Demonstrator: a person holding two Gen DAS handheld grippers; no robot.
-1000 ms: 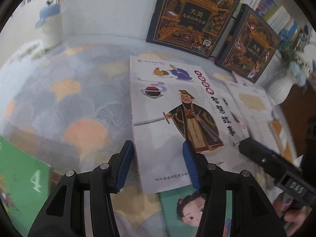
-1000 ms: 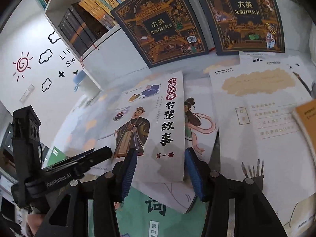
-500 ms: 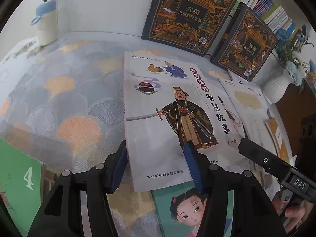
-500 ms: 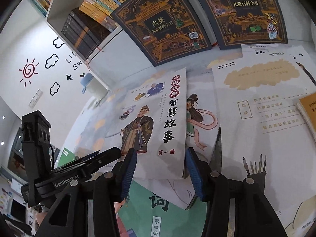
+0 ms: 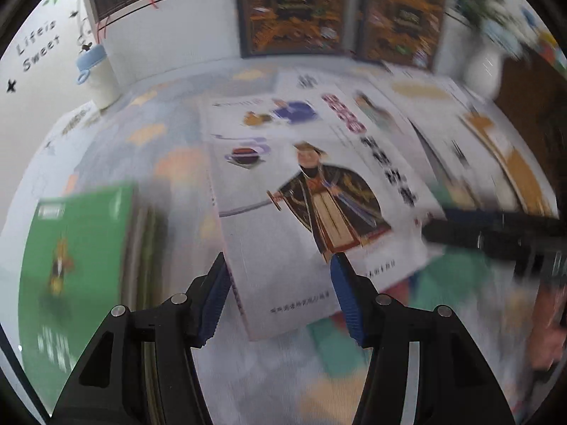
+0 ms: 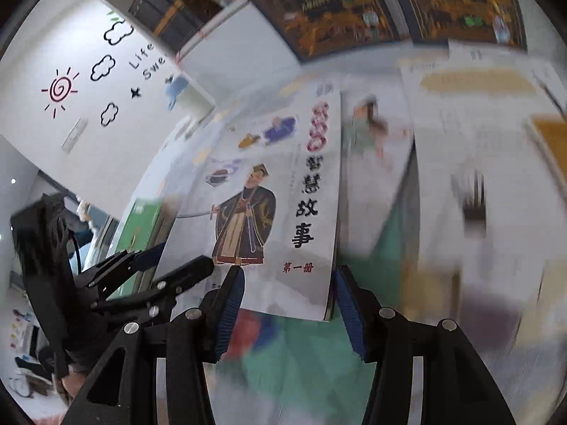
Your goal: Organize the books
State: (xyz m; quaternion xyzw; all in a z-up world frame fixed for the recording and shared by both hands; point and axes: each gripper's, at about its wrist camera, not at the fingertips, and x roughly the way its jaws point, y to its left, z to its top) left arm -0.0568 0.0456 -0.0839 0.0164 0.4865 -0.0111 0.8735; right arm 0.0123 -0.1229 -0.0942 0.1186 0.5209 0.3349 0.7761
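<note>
A white book [image 5: 269,241] [image 6: 312,184] with a robed swordsman on its cover lies slanted above other books. My left gripper [image 5: 278,283] [image 6: 177,260] straddles its near left corner: the left pad sits against the book's left edge and the right finger stands over the cover. My right gripper [image 6: 288,283] straddles the near right corner, right pad at the book's right edge. Both sets of jaws stand well apart. One right finger [image 5: 478,233] shows as a black bar.
A green book [image 5: 78,248] [image 6: 145,219] lies to the left and a teal book [image 6: 304,354] under the near edge. More white books [image 6: 478,124] spread to the right. Two dark ornate books [image 5: 290,7] lean on the shelf. A bottle [image 5: 95,74] and a vase [image 5: 485,67] stand at the back.
Both grippers swung left with the white book staying between their fingers. The book slid towards me over the one beneath. The green book now lies much nearer, and everything is motion-blurred.
</note>
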